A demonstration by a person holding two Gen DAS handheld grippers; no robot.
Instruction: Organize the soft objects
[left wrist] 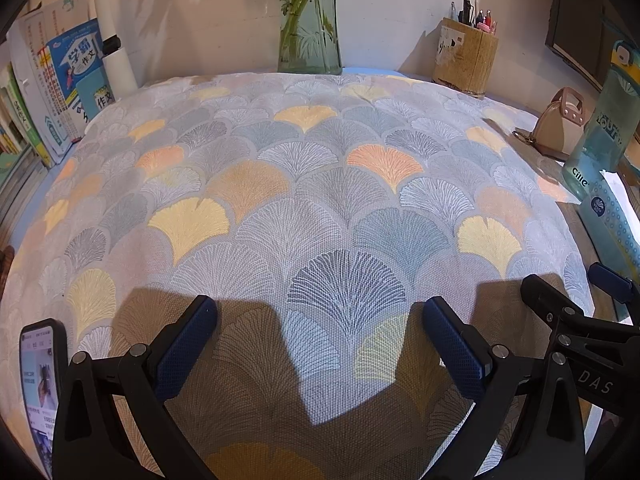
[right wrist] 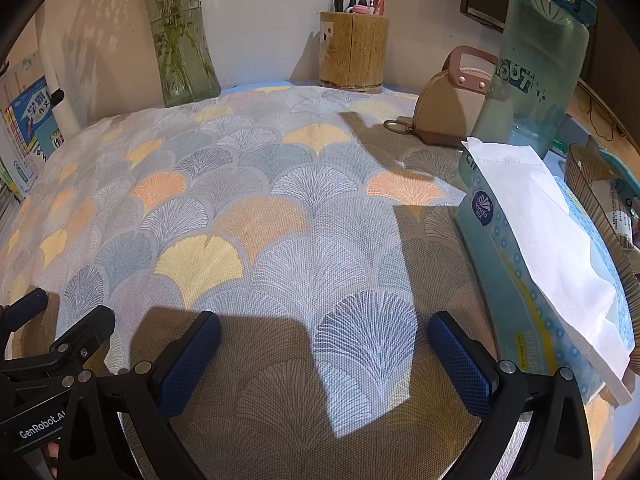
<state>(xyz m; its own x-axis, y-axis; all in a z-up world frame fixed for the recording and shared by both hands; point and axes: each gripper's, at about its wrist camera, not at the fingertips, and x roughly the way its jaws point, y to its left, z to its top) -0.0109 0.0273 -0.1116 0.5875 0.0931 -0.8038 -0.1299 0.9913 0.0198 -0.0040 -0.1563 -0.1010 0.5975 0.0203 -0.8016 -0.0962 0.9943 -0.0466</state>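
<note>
Vase (left wrist: 309, 20) top centre, pen holder (left wrist: 466, 58) upper right, books (left wrist: 60, 80) upper left, bottle (right wrist: 536, 60) and tissue pack (right wrist: 532, 264) right, phone (left wrist: 40, 392) lower left.

- The patterned cushion (left wrist: 320, 184) runs off the near edge in both wrist views, so its near side stays unseen.
- The phone (left wrist: 40, 392) at near left is cut by the picture's edge; its screen text is too small to read.
- The water bottle (right wrist: 540, 68) hides part of the beige pouch (right wrist: 448, 108).
- The tissue pack (right wrist: 532, 280) covers the cushion's right edge.
</note>
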